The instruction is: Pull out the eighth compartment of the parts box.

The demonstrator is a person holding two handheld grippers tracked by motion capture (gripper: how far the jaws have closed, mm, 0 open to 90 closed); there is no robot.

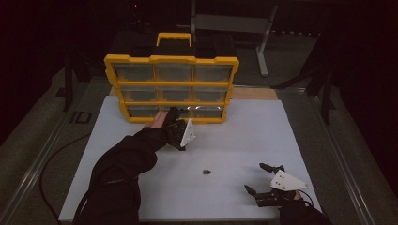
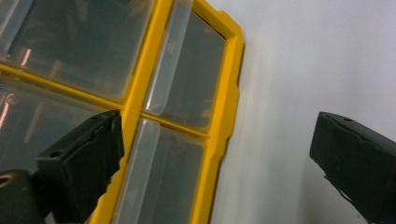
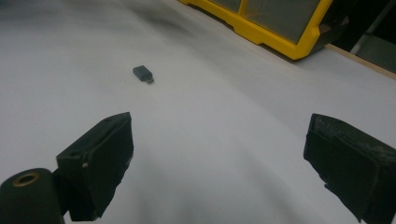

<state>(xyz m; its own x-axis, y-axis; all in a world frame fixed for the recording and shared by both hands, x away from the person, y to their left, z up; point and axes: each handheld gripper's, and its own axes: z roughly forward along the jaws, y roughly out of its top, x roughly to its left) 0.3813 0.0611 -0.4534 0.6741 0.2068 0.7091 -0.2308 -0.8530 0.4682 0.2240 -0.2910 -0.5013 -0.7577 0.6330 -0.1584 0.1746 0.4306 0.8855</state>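
Organizer (image 1: 171,89) stands at the worktop's far edge; your left gripper (image 1: 174,114), jaws apart, meets its bottom middle drawer (image 1: 176,111): close squarely on the drawer's front lip, then pull straight

A yellow-framed organizer (image 1: 171,89) with clear drawers stands on a white table (image 1: 234,140); the small adapter (image 1: 206,172) is dark grey.
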